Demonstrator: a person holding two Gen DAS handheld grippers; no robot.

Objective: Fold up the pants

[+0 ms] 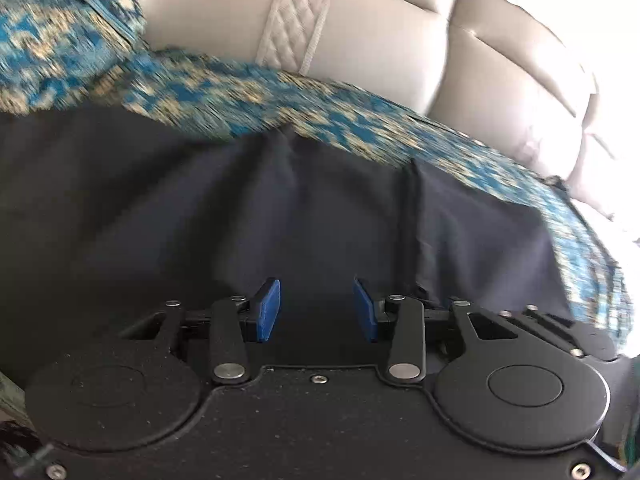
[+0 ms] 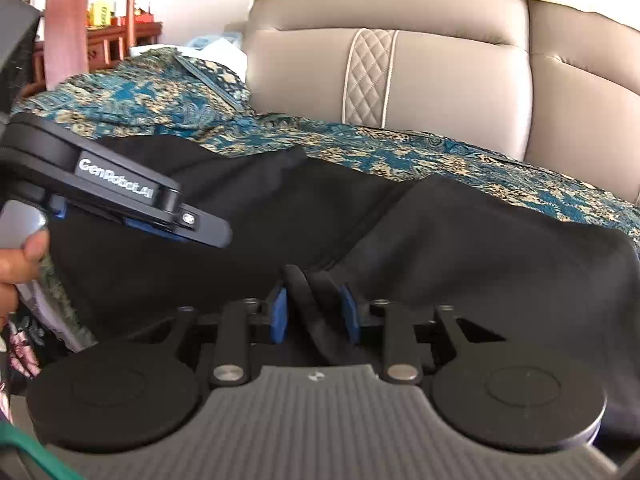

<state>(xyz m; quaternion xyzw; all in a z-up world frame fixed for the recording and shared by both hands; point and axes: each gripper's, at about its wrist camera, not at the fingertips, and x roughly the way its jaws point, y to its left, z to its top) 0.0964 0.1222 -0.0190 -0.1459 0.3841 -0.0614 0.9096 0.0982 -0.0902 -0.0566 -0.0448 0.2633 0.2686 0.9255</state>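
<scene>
Black pants (image 1: 280, 216) lie spread on a sofa seat covered by a blue and gold patterned cloth (image 1: 320, 112). My left gripper (image 1: 316, 308) is open, its blue pads apart just above the pants, with nothing between them. In the right wrist view the pants (image 2: 440, 240) fill the middle, and my right gripper (image 2: 314, 312) is shut on a bunched fold of the pants' near edge. The left gripper's body (image 2: 132, 196) shows at the left of that view, held by a hand, over the pants.
The beige leather sofa back (image 2: 440, 72) rises behind the seat. The patterned cloth (image 2: 160, 104) is heaped at the back left. Wooden furniture (image 2: 116, 40) stands far left beyond the sofa.
</scene>
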